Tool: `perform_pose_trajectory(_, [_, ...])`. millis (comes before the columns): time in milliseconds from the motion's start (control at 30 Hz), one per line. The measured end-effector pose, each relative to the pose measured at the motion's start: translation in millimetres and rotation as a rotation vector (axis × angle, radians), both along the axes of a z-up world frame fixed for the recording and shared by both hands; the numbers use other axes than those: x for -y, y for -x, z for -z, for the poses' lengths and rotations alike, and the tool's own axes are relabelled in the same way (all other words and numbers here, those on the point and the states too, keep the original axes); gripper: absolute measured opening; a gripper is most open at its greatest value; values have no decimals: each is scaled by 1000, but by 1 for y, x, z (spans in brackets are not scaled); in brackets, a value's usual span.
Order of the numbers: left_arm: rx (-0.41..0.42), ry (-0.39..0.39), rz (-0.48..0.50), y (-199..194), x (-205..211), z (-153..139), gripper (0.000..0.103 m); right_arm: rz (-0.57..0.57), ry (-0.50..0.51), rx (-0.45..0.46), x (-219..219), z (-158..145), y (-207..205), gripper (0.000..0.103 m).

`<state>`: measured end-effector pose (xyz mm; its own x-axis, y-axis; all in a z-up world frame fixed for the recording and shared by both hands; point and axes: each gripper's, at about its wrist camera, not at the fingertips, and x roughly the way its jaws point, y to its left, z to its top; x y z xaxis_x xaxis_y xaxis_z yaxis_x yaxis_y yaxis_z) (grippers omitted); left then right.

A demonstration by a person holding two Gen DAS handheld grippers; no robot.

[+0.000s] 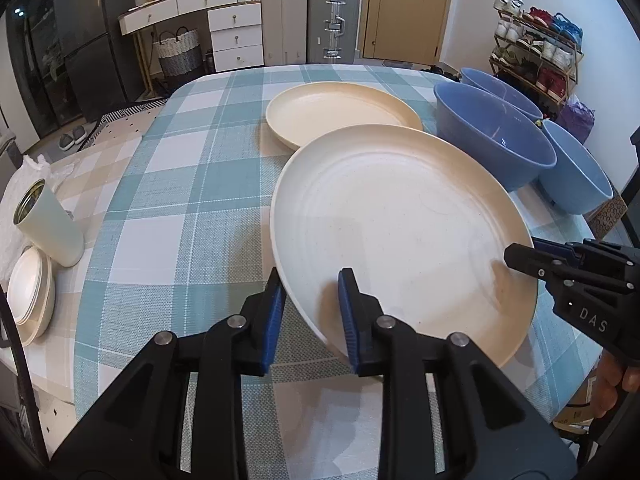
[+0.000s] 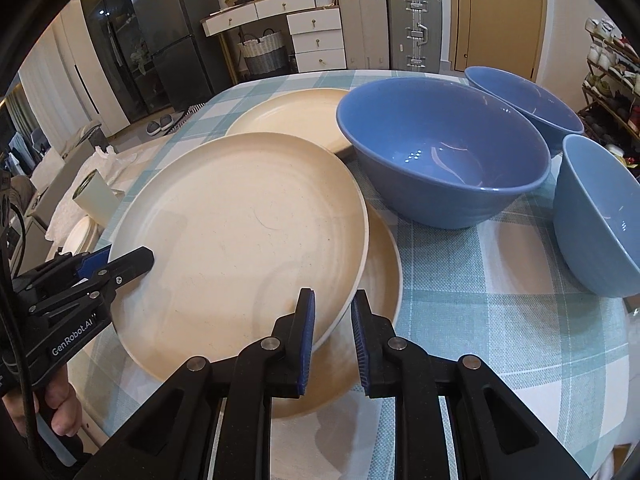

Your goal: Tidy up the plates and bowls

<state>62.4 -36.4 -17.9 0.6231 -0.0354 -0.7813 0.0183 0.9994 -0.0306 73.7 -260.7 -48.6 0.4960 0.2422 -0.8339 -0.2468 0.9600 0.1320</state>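
A large cream plate (image 1: 400, 232) (image 2: 240, 232) hangs tilted just above the checked table, carried by both grippers. My left gripper (image 1: 310, 292) (image 2: 136, 258) is shut on its near-left rim. On the opposite rim my right gripper (image 2: 333, 300) (image 1: 516, 254) is also shut. A second cream plate (image 2: 380, 280) lies directly beneath the held one and is partly covered by it. Farther back, a third cream plate (image 1: 344, 112) (image 2: 288, 120) rests flat. Three blue bowls stand to the right: a big one (image 1: 492, 140) (image 2: 440, 152), one behind it (image 1: 500, 88) (image 2: 524, 96), one nearest (image 1: 576, 176) (image 2: 596, 216).
A pale green tumbler (image 1: 48, 224) and a stack of small white dishes (image 1: 30, 296) sit at the table's left edge on crumpled white wrap. The blue-checked tablecloth (image 1: 180, 160) lies bare on the left half. Suitcases, drawers and a shoe rack stand beyond the table.
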Motion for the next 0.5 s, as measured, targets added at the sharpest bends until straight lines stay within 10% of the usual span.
perform_pose_trajectory(500, [-24,-51,45,0,19,8,26,10,57,9,6,5,15,20])
